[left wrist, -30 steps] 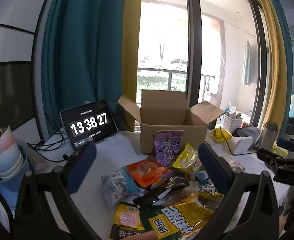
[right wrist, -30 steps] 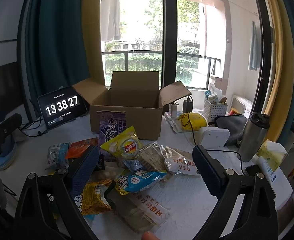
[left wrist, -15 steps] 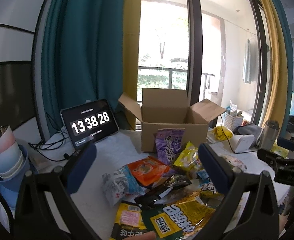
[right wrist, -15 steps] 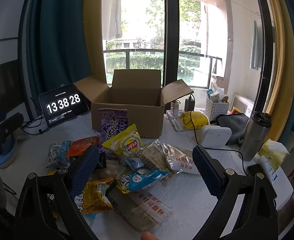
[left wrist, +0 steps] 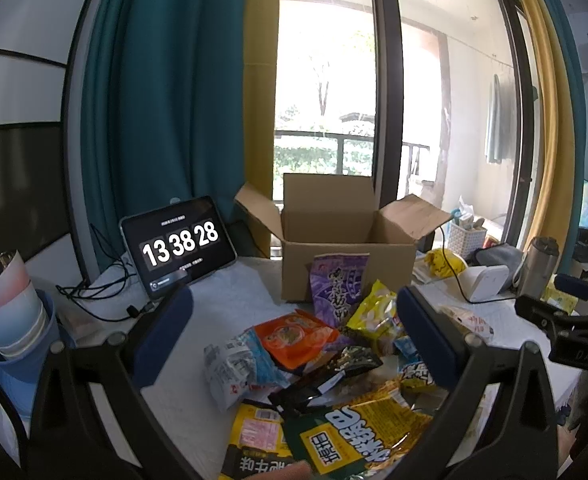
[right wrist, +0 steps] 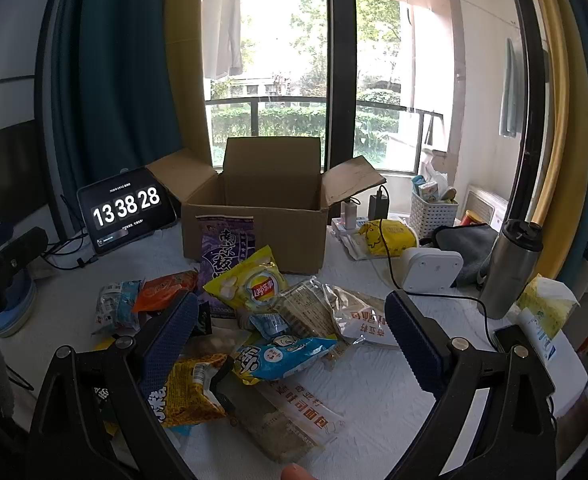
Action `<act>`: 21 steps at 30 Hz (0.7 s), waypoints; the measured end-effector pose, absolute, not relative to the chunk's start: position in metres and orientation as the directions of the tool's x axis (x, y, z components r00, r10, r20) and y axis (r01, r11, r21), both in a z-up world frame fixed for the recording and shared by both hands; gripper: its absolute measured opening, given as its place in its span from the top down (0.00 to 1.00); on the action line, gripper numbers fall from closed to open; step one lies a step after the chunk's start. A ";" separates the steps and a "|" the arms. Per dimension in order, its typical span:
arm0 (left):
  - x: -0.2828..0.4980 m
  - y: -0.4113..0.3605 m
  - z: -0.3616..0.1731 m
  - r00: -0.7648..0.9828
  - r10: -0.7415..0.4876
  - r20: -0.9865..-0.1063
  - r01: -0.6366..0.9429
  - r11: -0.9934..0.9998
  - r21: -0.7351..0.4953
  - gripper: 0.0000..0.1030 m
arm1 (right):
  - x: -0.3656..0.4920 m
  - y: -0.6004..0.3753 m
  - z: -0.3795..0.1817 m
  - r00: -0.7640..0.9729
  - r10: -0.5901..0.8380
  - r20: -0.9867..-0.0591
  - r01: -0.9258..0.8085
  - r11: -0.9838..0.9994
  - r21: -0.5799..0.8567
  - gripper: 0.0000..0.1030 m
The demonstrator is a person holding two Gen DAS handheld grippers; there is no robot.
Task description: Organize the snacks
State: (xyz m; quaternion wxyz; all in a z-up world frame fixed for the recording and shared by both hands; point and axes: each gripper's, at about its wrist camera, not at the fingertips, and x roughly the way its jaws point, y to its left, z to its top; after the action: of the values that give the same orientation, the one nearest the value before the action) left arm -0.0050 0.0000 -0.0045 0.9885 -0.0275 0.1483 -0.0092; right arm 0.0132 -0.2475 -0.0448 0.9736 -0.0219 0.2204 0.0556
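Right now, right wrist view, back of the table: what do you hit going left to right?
Tablet clock → cardboard box → yellow pouch → white basket → steel tumbler → yellow tissue pack.

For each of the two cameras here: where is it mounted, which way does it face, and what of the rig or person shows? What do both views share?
Left wrist: sits on the left gripper, looks forward over the snack pile toward the cardboard box and window; open jaws frame the view, the right gripper at the right edge.
Right wrist: sits on the right gripper, facing the same way from further right; open jaws, the left gripper at the left edge.
Shared: box, clock tablet, purple bag, yellow chip bag.
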 end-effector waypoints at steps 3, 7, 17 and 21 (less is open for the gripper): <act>-0.006 -0.002 -0.005 0.956 -0.026 -0.294 0.010 0.998 -0.055 0.00 | 0.013 -0.247 -0.045 0.896 0.099 -0.433 -0.118 0.993 -0.018 0.06; -0.006 -0.002 -0.007 0.956 -0.018 -0.293 0.003 0.999 -0.053 0.00 | 0.013 -0.247 -0.045 0.895 0.102 -0.435 -0.121 0.993 -0.017 0.06; -0.003 0.000 -0.009 0.954 -0.009 -0.300 -0.008 0.998 -0.055 0.00 | 0.013 -0.247 -0.045 0.894 0.102 -0.436 -0.121 0.992 -0.017 0.06; -0.003 0.001 -0.009 0.953 -0.011 -0.304 -0.006 0.998 -0.055 0.00 | 0.013 -0.247 -0.045 0.894 0.102 -0.436 -0.122 0.992 -0.017 0.06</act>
State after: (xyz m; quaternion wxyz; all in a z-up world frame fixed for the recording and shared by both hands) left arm -0.0027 0.0006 -0.0088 0.9877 -0.0278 0.1538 -0.0014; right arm 0.0126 -0.2469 -0.0451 0.9729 -0.0218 0.2230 0.0576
